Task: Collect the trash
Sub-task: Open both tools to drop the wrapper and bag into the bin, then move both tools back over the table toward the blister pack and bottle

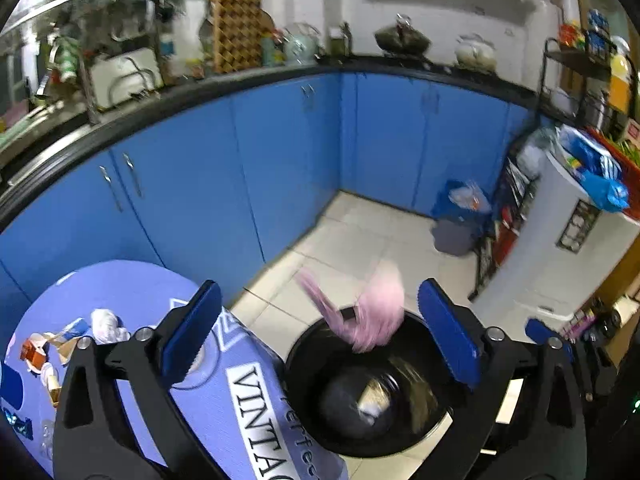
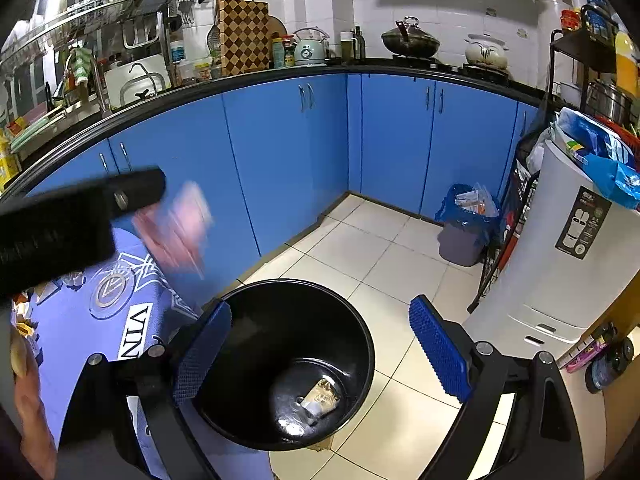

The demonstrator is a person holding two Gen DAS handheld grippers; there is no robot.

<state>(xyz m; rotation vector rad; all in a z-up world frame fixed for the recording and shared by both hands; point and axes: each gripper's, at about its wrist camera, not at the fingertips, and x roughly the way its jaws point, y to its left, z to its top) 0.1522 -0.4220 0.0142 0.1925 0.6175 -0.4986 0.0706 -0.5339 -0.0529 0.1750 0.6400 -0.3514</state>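
A black round bin (image 1: 312, 408) stands on the tiled floor beside a round table with a blue printed cloth (image 1: 132, 296). My left gripper (image 1: 320, 332) is open above the bin's rim. A blurred pink wrapper (image 1: 372, 316) is in the air between its fingers, over the bin. The right wrist view shows the same pink wrapper (image 2: 176, 228) blurred below the left gripper's finger (image 2: 132, 192). My right gripper (image 2: 320, 356) is open and empty over the bin (image 2: 248, 368). Crumpled paper scraps (image 2: 320, 398) lie at the bin's bottom. More scraps (image 1: 60, 344) lie on the table.
Blue kitchen cabinets (image 2: 280, 152) run along the back under a cluttered black counter. A grey bin with a blue bag (image 2: 464, 224) stands in the corner. A white appliance (image 2: 560, 240) and a rack stand at the right. Pale floor tiles (image 2: 380, 240) lie between.
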